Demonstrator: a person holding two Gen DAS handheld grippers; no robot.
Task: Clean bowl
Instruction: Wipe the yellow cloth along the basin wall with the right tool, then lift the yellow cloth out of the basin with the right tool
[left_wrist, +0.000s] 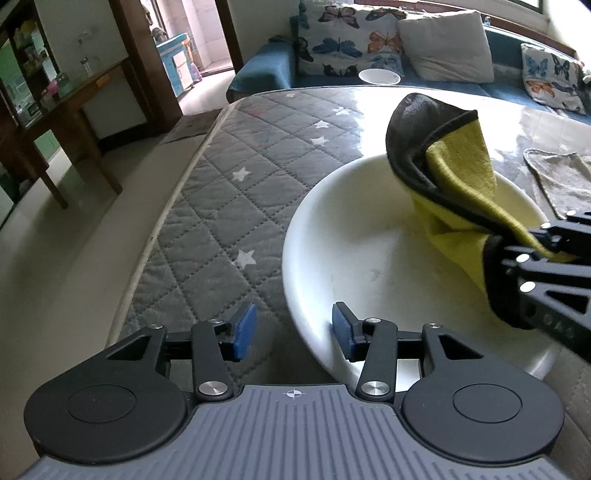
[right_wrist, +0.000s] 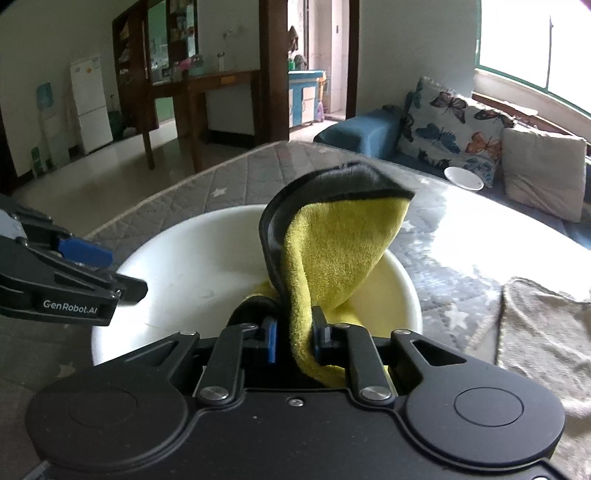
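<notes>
White bowl (left_wrist: 369, 258) resting on the quilted grey star-print table cover (left_wrist: 229, 192), near the table's front edge, wide and shallow, interior smooth with faint smears near the middle. Looks rigid and glossy, probably ceramic or hard plastic, so likely slick under a pad and apt to skate on the cover if pushed sideways; breakable if ceramic. Best taken at the rim, one pad inside and one outside, since the wall there is thin enough to pinch.

Left gripper (left_wrist: 293, 330) wide open, holding nothing, blue pads straddling the bowl's near-left rim: right pad over the inside, left pad outside above the cover. Not yet closed on the rim; whether either pad touches cannot be told.

Right gripper (right_wrist: 293, 334) clamped on a yellow-and-grey microfibre cloth (right_wrist: 332, 251), pads nearly together with the fabric bunched between them. Cloth soft, limp and light, folding up in a loose peak above the bowl with its black-bound edge on top, lower folds trailing down inside toward the far wall. Pinched low at a bunched part, which seems a fair hold for rubbing; a floppy free end would likely drag rather than scrub.

A second grey cloth (right_wrist: 543, 332) lying flat on the table to the right, a small white bowl (right_wrist: 463, 178) well apart at the far edge by the sofa
</notes>
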